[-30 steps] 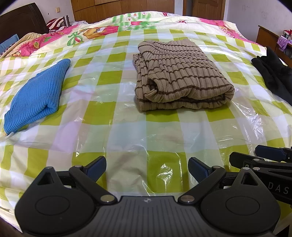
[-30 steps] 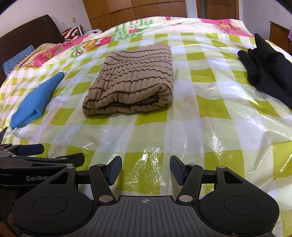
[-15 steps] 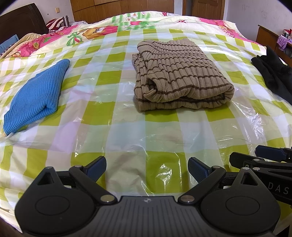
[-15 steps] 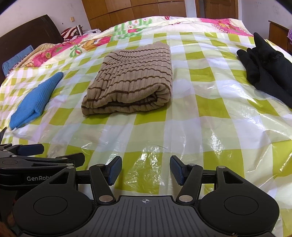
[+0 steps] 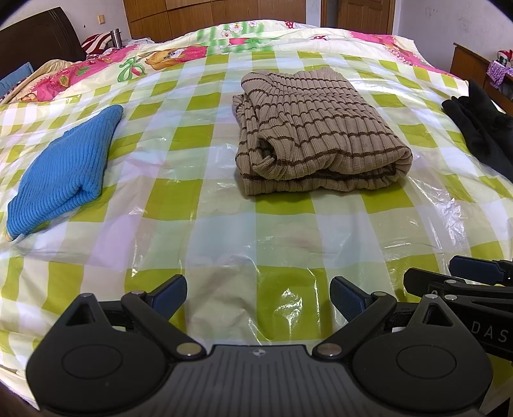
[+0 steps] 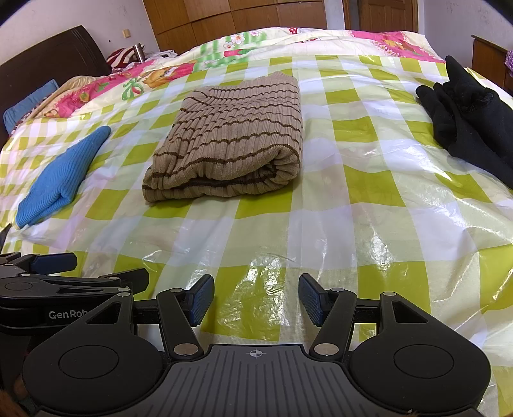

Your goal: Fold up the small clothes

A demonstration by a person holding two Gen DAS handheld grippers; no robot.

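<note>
A tan knit garment with brown stripes (image 5: 317, 134) (image 6: 231, 141) lies folded into a thick rectangle in the middle of the bed. A folded blue knit garment (image 5: 64, 173) (image 6: 61, 179) rests at the left. A black garment (image 5: 481, 128) (image 6: 471, 118) lies crumpled at the right edge. My left gripper (image 5: 258, 296) hovers open over the near part of the bed, well short of the tan garment, nothing between its fingers. My right gripper (image 6: 256, 300) is open and empty beside it, and shows at the left wrist view's right edge (image 5: 474, 276).
A green-and-white checked sheet under clear plastic (image 5: 256, 231) covers the bed. A pink patterned quilt (image 5: 166, 61) lies along the far side, near a dark headboard (image 5: 35, 45). Wooden wardrobes (image 5: 208, 16) stand behind. A wooden cabinet (image 5: 474, 67) is at the right.
</note>
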